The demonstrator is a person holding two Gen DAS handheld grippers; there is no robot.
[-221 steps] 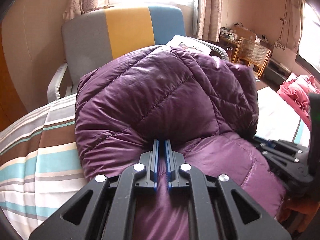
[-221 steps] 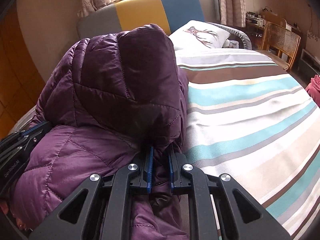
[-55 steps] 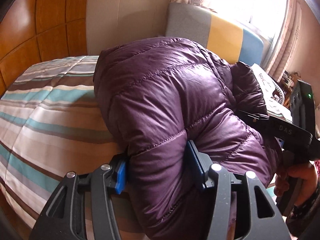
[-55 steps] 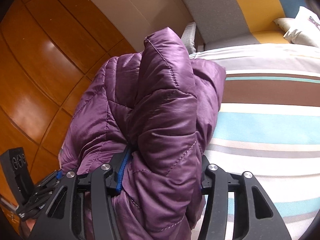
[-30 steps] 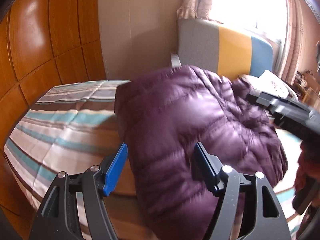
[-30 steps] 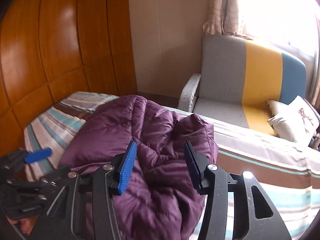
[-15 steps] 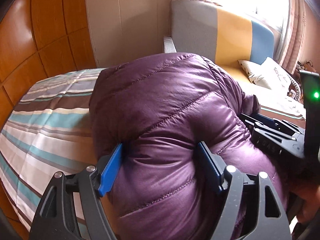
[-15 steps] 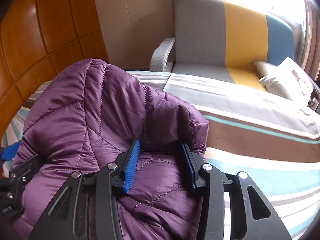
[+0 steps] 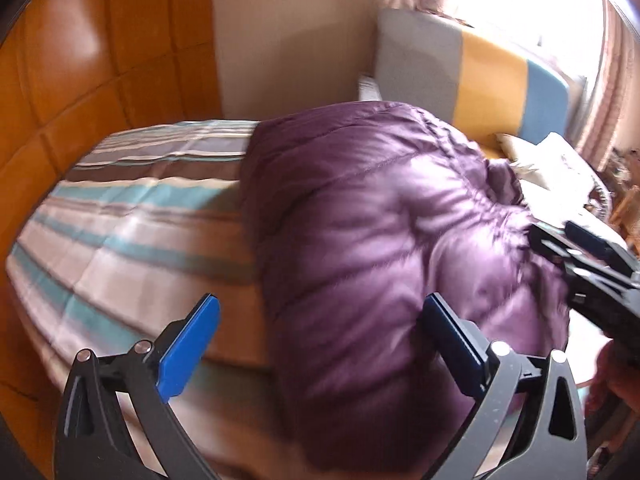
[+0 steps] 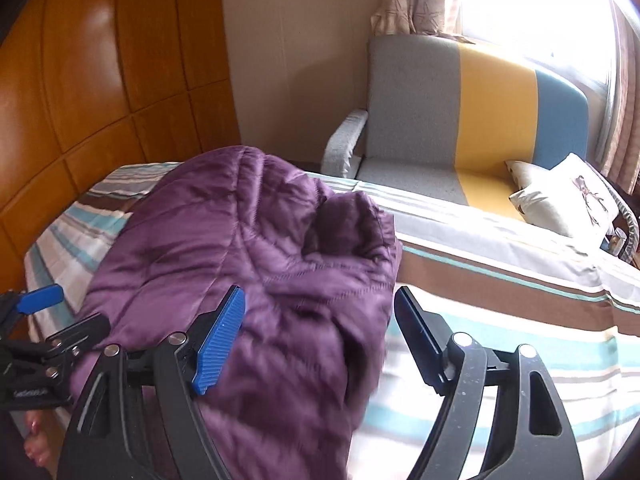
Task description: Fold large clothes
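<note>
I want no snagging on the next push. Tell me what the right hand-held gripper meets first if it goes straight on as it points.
The right hand-held gripper, open now, would most likely meet the purple jacket first: its folded edge bulges up between the fingers. The striped bed lies beyond. Blur makes depth uncertain.

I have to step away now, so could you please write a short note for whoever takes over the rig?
Left tongs: open, jaws just widened; the purple down jacket bulges between them, left pad clear of it.
Right tongs: open, jaws just widened, astride the jacket's right edge, not gripping.
Jacket: a folded bundle on the striped bedspread, at the end near the wooden wall panels.
Done: folded and released.
Left: check the bundle stays shut; tidy the loose flap on top if needed.
</note>
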